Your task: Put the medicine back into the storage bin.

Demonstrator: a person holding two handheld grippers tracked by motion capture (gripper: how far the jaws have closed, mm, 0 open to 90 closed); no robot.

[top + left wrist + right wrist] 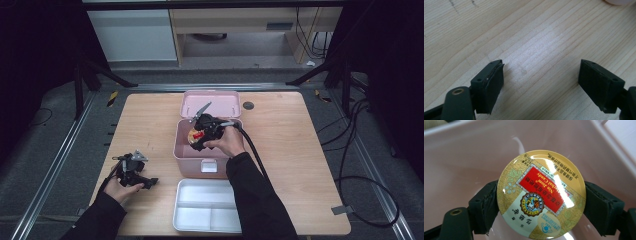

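Dark room w/ black curtains either side, pale wood counter (280, 150) in the middle on a metal-rail frame. On it: a pink storage box (186, 155) w/ lid flipped up at the back, and a white divided tray (200, 212) just in front of it at the near edge.

Right gripper (200, 136) is down inside the box, pinching a round herbal candy tin (541, 195) by its rim. In the right gripper view both pads sit against opposite edges of the tin, lid face toward the camera, pink box wall right behind it. The tin is held over the box floor; can't tell if it touches.

Left gripper (540, 82) rests on the counter well left of the box, spread wide, nothing between the pads, bare wood underneath.

Risks, as I judge them:
- Tin is glossy, round, gripped only at two rim pts, so it could pivot or squirt out if the hand tilts or bumps the box wall.
- Tight space; gripper body or cable may catch the box rim or raised lid and drag the box, since nothing is bracing it.
- Letting go while the tin is on edge means it rolls or lands face-down.
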